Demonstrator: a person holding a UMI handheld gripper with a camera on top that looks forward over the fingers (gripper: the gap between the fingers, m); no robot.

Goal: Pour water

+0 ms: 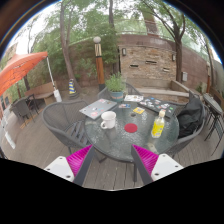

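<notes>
While the tongs (114,160) gape (holding nothing), the yellow bottle (158,125) stands beyond them.

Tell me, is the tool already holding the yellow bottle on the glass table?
No. The tool is open and empty, and the yellow bottle stands on the glass table beyond it.

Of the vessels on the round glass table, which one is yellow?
The yellow plastic bottle, standing upright beyond the right finger. The white mug, nearer the table's middle, is white; the open gripper holds nothing.

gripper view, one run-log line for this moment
hand-held gripper: open, empty | round glass table: ahead | white mug, yellow bottle: on table, untouched | pour: not begun
</notes>
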